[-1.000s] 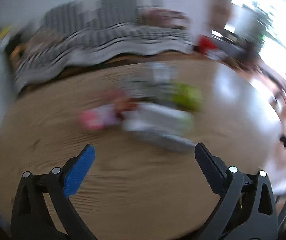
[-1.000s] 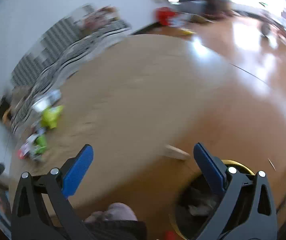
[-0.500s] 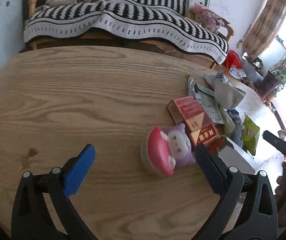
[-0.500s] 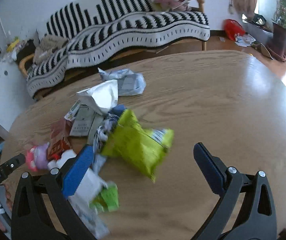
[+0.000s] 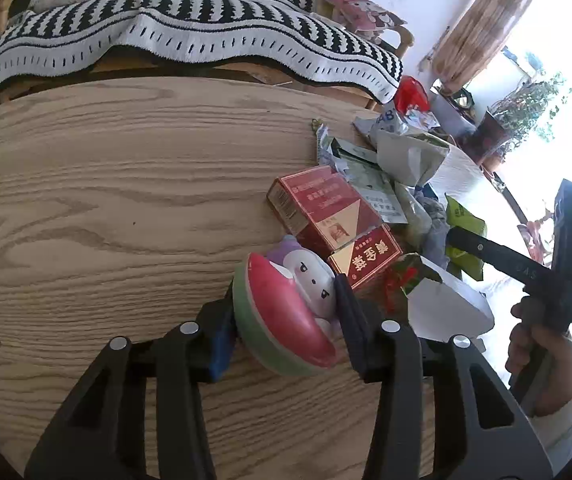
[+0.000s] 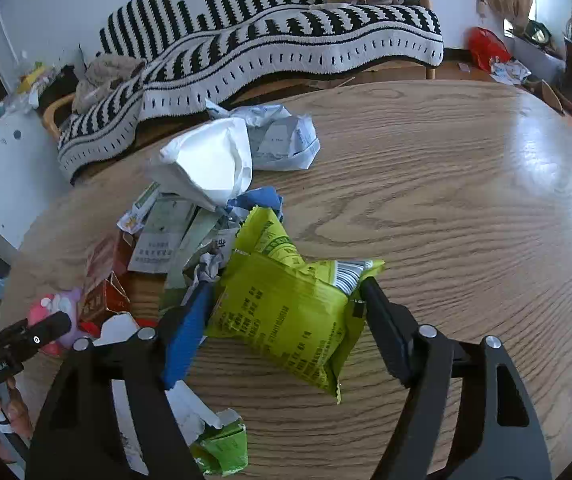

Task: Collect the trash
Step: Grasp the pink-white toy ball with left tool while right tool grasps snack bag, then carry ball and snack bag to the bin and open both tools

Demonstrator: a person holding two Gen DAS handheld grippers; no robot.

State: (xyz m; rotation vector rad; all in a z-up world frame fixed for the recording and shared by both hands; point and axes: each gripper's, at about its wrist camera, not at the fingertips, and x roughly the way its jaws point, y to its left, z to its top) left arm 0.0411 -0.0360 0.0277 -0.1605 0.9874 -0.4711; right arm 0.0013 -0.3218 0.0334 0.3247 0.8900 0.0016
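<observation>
A pile of trash lies on the round wooden table (image 5: 86,184). My left gripper (image 5: 286,320) is shut on a pink and green cartoon toy package (image 5: 290,312) at the pile's near edge; it also shows in the right wrist view (image 6: 56,306). Two red cigarette boxes (image 5: 318,208) lie just behind it. My right gripper (image 6: 286,312) is shut on a lime-green snack bag (image 6: 286,304) resting on the table. A white paper bag (image 6: 210,164) and crumpled papers (image 6: 282,140) lie beyond the green bag.
A sofa with a black-and-white striped blanket (image 6: 286,40) stands behind the table. A torn white and green carton (image 6: 214,440) lies by my right gripper's left finger. A red bag (image 6: 486,48) and a potted plant (image 5: 522,108) sit on the floor at the right.
Both grippers swung over to the trash pile and closed: the left one on the pink toy package, the right one on the green snack bag.
</observation>
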